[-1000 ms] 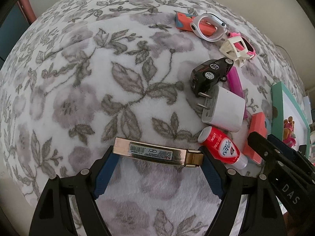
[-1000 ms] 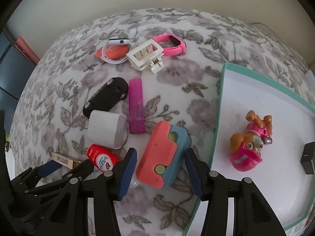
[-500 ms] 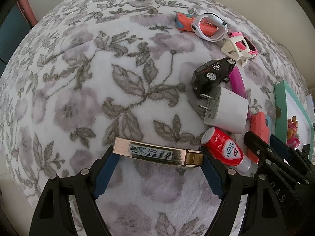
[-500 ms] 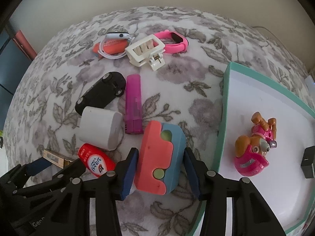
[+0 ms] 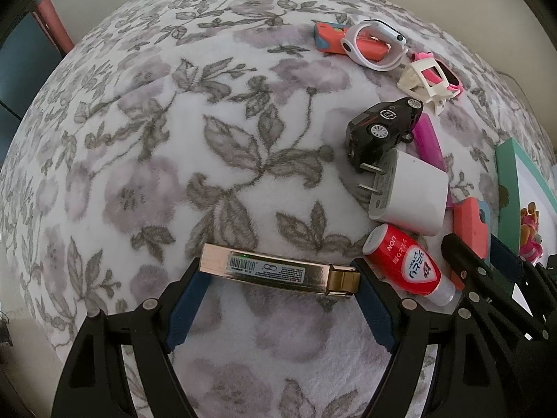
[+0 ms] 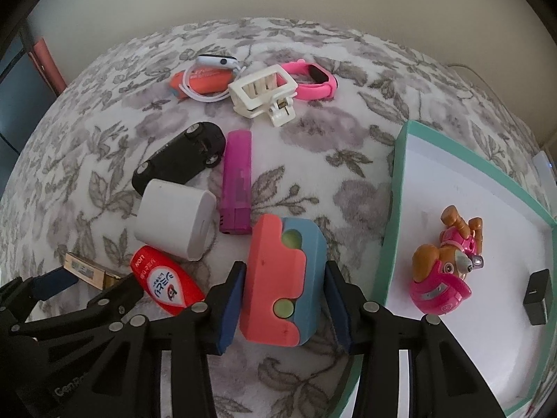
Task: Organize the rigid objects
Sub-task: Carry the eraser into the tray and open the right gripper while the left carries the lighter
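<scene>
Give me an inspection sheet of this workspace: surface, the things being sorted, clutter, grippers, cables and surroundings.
Surface: floral fleece blanket, soft and uneven.
Job's things: gold bar, coral and blue block, red tube, white charger, black toy car, purple stick, white hair clip, pink band and white watch on an orange item lie on the blanket; pup toy and small black block sit in the teal tray.
Clutter: nothing seen.
Grippers: left gripper jaws clamp the gold bar endwise; right gripper jaws straddle the block, left pad touching, right contact unclear.
Cables: thin wire by the wall.
Surroundings: plain wall, dark furniture at left.
</scene>
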